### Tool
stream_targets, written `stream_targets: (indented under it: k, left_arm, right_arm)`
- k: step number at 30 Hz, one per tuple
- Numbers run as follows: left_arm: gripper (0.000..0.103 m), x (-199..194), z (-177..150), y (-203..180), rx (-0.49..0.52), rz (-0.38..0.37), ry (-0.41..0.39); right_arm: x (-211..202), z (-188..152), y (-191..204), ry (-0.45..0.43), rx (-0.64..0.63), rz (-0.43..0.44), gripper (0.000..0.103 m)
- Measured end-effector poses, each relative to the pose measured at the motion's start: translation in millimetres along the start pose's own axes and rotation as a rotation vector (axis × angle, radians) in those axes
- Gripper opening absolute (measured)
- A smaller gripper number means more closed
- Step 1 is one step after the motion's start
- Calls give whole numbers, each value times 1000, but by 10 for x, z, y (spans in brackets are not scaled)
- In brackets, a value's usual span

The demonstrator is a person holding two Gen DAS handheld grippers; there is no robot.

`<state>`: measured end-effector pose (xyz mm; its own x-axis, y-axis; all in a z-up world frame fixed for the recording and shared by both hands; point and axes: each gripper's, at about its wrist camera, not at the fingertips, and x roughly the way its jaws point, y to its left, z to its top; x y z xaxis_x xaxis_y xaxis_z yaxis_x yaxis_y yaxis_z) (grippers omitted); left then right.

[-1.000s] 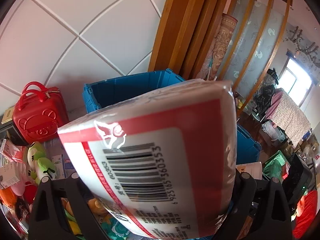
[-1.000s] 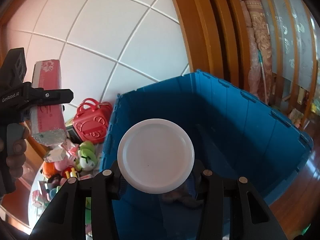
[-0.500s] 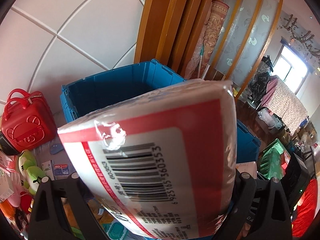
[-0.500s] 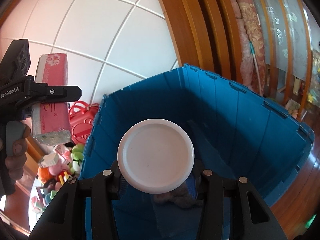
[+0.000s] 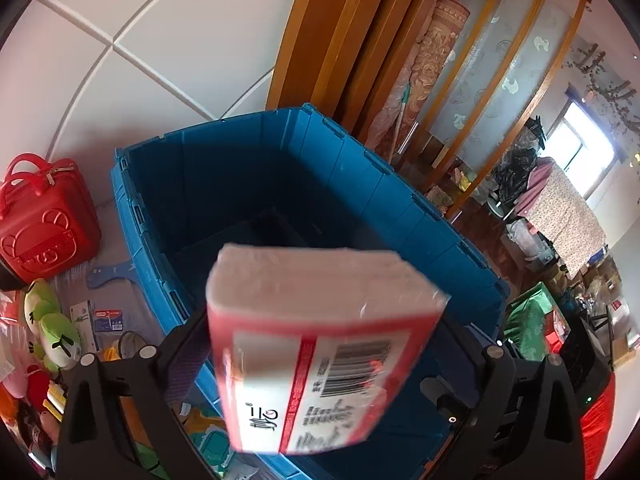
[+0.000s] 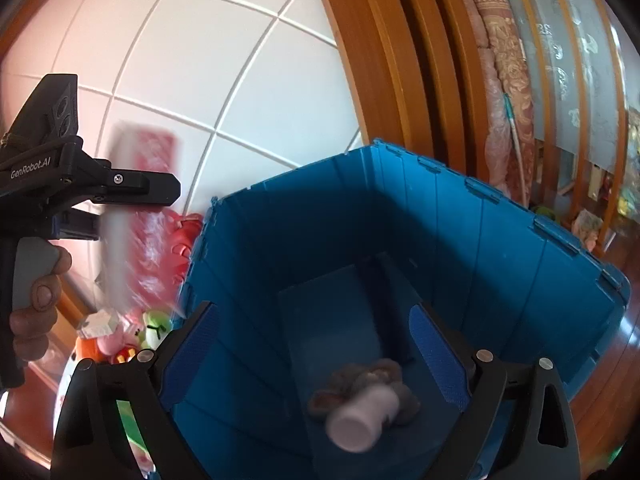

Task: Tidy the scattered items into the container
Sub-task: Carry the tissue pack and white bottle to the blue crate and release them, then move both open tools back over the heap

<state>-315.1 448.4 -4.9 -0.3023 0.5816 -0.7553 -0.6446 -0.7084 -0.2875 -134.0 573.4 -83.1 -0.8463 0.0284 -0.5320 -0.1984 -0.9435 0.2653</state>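
Right gripper [image 6: 316, 350] jaws have just been opening and now stand wide with nothing between them; the white jar [image 6: 362, 420] is blurred below, falling into the blue crate [image 6: 500, 264] above a grey plush toy [image 6: 360, 380]. Left gripper [image 5: 324, 364] also looks released, its pads clear of the blurred red-and-white tissue pack [image 5: 320, 344], which tumbles over the crate's near rim. Drop step; next calls for retrieving another item from the toy pile [image 5: 48, 320].

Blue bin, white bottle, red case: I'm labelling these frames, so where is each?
Blue bin [image 6: 500, 264]: right wrist view, inner side wall.
White bottle [image 6: 362, 418]: right wrist view, blurred body, inside the bin.
Red case [image 5: 44, 228]: left wrist view, front face.
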Motion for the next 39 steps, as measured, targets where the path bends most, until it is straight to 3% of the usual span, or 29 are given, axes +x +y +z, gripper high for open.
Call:
stream_targets:
  k: [9,17,22,32,39]
  left_arm:
    - [99,-5,-70,-59,31,-2,-5]
    - [99,-66,-26,-243,108,29,-80]
    - [99,-26,-30,-186,77,9,-64]
    - [99,-287,-305,129,37,69,-91]
    - [99,-686,-851,830,-51,158,-143]
  right_arm:
    - [-35,-22,13,6,0,10,97]
    - [-99,-74,-24,9,12,5,97]
    - [-138,-86,-82,6,19,-6,97]
    - [-101,-49,117,-3,-16,39,97]
    - [43,-58,694,24,-119,116,97]
